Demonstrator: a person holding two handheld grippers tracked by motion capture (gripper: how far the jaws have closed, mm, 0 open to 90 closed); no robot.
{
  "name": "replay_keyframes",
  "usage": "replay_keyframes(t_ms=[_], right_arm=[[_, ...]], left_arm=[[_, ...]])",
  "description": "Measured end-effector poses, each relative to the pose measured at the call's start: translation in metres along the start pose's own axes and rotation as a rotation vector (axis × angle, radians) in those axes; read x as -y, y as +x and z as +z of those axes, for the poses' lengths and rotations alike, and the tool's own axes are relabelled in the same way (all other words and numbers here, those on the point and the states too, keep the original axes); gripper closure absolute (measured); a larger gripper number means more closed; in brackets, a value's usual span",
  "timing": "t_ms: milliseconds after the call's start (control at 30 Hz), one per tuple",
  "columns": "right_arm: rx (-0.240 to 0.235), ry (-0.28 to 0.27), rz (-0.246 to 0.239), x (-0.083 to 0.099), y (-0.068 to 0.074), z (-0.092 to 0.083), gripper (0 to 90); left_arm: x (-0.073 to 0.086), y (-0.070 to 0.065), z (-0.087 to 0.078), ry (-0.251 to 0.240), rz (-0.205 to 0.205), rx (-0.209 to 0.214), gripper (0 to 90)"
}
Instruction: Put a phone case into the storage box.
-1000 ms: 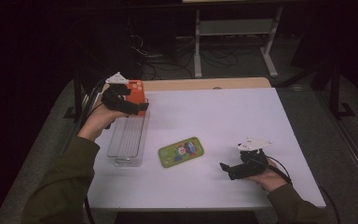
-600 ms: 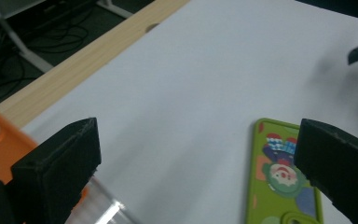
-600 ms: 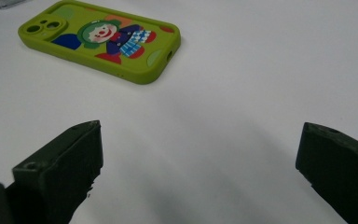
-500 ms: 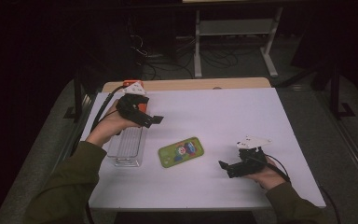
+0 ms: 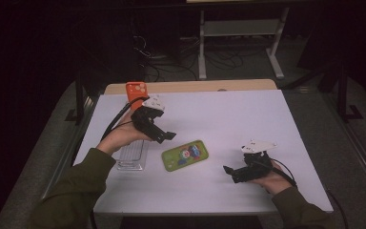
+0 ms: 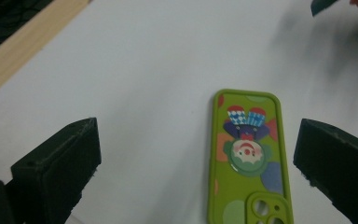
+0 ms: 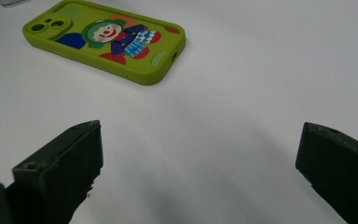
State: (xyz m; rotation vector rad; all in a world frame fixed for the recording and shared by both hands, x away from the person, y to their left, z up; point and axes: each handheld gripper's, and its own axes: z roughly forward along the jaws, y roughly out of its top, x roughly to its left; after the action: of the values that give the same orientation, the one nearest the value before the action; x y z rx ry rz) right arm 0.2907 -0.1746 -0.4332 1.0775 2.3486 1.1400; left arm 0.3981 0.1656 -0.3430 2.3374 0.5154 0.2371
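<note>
Both grippers (image 5: 164, 136) (image 5: 229, 171) gape, released, near the green clown-print phone case (image 5: 186, 154) (no legible writing).

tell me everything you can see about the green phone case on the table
The green case is lime green and looks like soft rubbery plastic, with a cartoon clown printed on its back and raised camera cutouts at one end. It lies flat, printed side up, on the white table, angled between the two grippers. Nothing touches it: the left gripper hovers open nearby, and the right gripper sits apart, also open.

White table (image 5: 267, 119), green phone case (image 5: 185, 155), clear tray (image 5: 132, 157)
</note>
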Motion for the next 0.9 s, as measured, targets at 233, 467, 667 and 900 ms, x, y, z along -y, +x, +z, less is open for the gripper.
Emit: replay_keyframes(t_ms=[233,467,667,900], right_arm=[[0.001,-0.008,-0.006,0.000,0.000,-0.002,0.1],[-0.003,-0.003,-0.007,0.003,0.001,-0.005,0.1],[0.001,-0.005,0.001,0.004,0.000,-0.005,0.1],[-0.002,-0.001,-0.009,0.003,0.000,-0.004,0.0]], left_arm=[[0.001,-0.010,0.011,0.063,0.035,0.042,0.3],[0.004,-0.020,0.028,0.156,0.068,0.097,0.6],[0.007,-0.025,0.041,0.250,0.087,0.117,0.6],[0.014,-0.030,0.056,0.303,0.080,0.132,0.6]])
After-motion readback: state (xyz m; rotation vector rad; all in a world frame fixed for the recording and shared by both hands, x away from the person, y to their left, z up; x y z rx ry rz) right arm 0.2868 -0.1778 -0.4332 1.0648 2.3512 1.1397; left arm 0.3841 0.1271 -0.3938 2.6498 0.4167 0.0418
